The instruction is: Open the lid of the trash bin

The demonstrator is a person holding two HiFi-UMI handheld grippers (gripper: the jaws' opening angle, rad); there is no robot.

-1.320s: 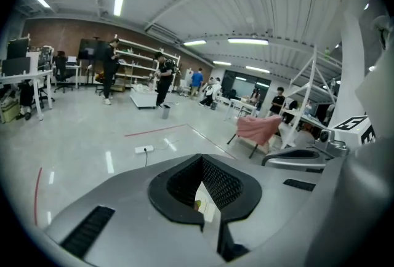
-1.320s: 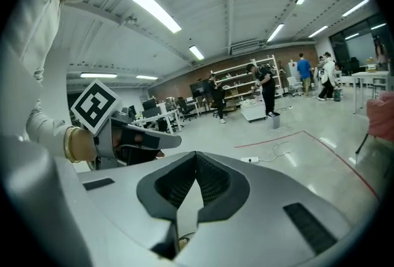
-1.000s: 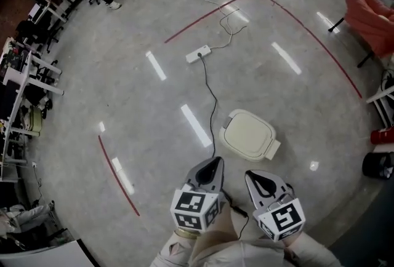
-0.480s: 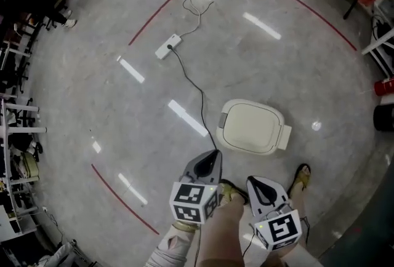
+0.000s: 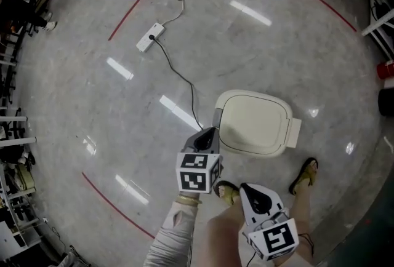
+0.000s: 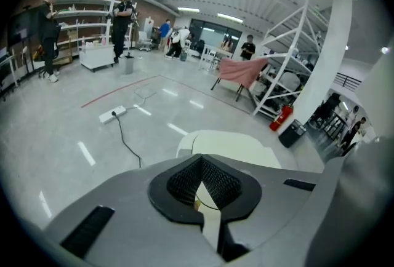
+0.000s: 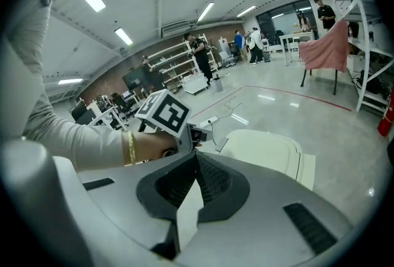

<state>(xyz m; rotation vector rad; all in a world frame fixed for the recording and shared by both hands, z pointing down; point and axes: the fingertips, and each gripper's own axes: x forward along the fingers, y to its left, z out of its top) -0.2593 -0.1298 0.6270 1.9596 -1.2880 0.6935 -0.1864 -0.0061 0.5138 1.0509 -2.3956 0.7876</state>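
Observation:
The trash bin (image 5: pixel 255 123) stands on the floor, cream, with a rounded square lid that lies flat and closed. It also shows in the left gripper view as the bin (image 6: pixel 228 143), and in the right gripper view as the bin (image 7: pixel 265 149). My left gripper (image 5: pixel 207 134) is shut and empty, its tip at the bin's near-left edge, beside a small grey tab. My right gripper (image 5: pixel 253 191) is shut and empty, held lower and back from the bin's near side. From the right gripper (image 7: pixel 197 158) I see the left gripper (image 7: pixel 202 132) reaching toward the lid.
A white power strip (image 5: pixel 150 37) lies at the far left, and its black cable (image 5: pixel 178 78) runs toward the bin. Two sandalled feet (image 5: pixel 305 175) stand just short of the bin. A red extinguisher (image 5: pixel 386 69) and a black container (image 5: pixel 388 101) sit at the right edge. Shelving lines the left.
The view has closed in on the bin. My left gripper has moved forward to the bin's near-left edge, while the right gripper has stayed low and behind.

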